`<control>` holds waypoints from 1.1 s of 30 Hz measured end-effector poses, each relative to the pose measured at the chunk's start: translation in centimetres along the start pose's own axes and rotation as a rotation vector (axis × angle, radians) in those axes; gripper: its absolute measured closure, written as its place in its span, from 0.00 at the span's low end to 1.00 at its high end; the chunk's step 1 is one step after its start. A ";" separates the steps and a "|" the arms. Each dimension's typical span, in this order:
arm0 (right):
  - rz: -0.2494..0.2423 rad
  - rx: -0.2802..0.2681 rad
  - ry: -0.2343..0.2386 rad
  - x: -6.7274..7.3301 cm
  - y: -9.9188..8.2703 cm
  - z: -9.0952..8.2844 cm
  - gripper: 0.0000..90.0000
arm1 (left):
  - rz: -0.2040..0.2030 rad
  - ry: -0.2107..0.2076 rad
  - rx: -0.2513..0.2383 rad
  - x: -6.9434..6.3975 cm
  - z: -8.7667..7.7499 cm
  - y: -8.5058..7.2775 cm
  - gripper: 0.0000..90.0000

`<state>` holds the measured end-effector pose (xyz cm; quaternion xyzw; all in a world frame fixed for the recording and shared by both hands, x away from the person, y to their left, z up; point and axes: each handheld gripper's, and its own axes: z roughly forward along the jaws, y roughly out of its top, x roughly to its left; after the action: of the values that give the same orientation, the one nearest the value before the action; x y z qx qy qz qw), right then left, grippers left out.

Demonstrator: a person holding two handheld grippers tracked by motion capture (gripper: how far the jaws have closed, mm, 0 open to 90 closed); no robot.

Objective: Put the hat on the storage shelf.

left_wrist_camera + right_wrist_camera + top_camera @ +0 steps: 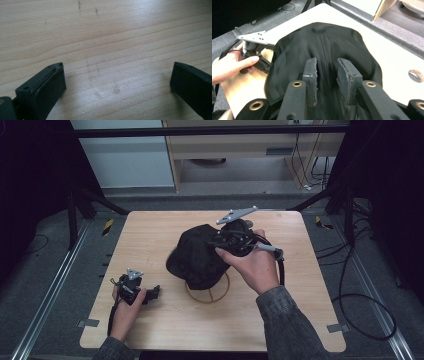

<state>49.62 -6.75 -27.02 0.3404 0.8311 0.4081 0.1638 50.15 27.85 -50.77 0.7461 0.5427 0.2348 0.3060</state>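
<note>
The right tongs (327,82) are pinching the black cap (200,255), seemingly thinly, so it is risking slipping off the wire stand (207,292), while the left tongs (117,82) are resting released.

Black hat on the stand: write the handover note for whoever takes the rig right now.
Right claw: jaws a little apart, pinching a fold of the black hat; whether the grip is firm, I cannot tell.
Left claw: open, holds nothing, low over the bare table, left of the hat.
Hat sits over the wire stand, its ring base showing below.
Left: settle or lift the hat, then release.
</note>
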 end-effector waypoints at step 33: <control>0.046 -0.027 -0.020 -1.9 -1.5 -2.5 0.70 | 0.000 0.000 -0.002 0.0 0.0 0.0 0.00</control>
<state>49.01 -10.13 -26.68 0.3613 0.8159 0.4194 0.1669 50.16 27.85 -50.79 0.7457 0.5426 0.2356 0.3068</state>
